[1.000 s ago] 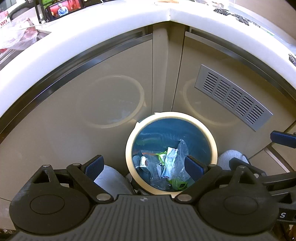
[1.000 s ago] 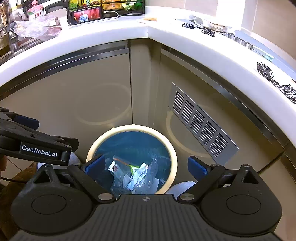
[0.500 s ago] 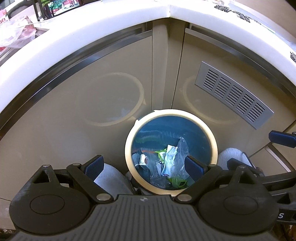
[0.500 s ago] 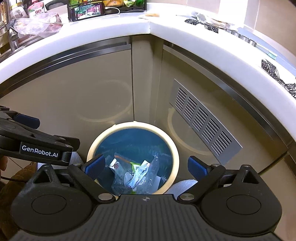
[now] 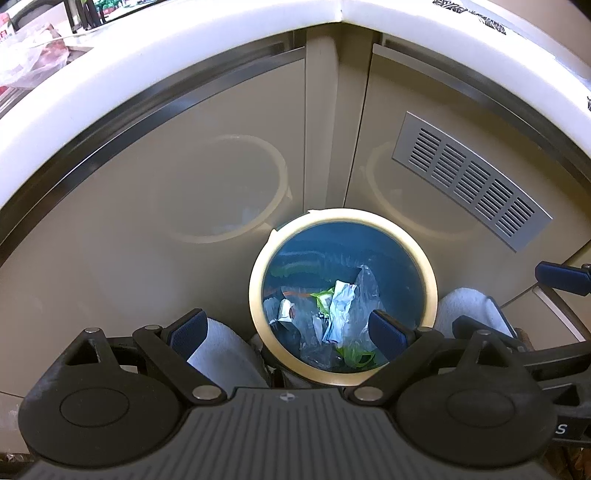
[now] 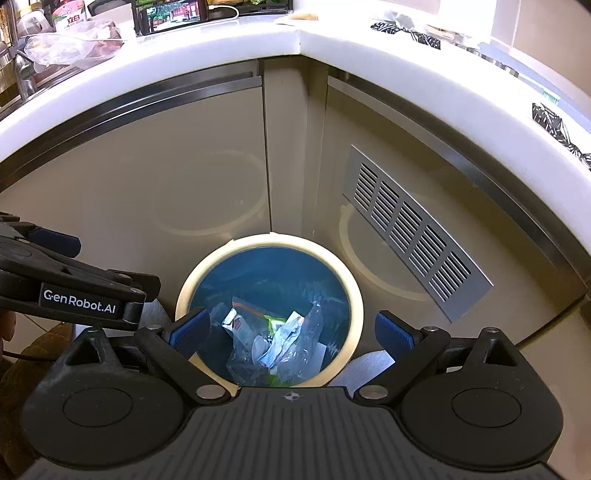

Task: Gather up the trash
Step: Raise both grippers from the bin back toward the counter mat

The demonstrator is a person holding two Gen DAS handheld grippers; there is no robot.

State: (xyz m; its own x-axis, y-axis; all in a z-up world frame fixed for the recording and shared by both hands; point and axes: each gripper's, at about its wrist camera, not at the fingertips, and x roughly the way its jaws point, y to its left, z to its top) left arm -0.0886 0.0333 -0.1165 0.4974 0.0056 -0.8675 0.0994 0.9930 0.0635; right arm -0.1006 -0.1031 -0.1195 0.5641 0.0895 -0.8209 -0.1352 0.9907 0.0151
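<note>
Trash lies in a loose heap at the bottom of the round bin below you: crumpled clear plastic, a white wrapper and a scrap of green. The bin has a cream rim and a blue liner, and it stands on the floor in the corner where two beige cabinet doors meet under the white table.

Your left gripper hangs above the bin with its blue-padded fingers spread wide and nothing between them. Your right gripper is over the same bin, its fingers equally wide and empty, and the trash shows between them. From the right wrist view, the left gripper's side sits just left of the bin.

A slatted metal vent is set into the right-hand cabinet door. Up on the table you have a crumpled plastic bag and a phone with its screen lit.
</note>
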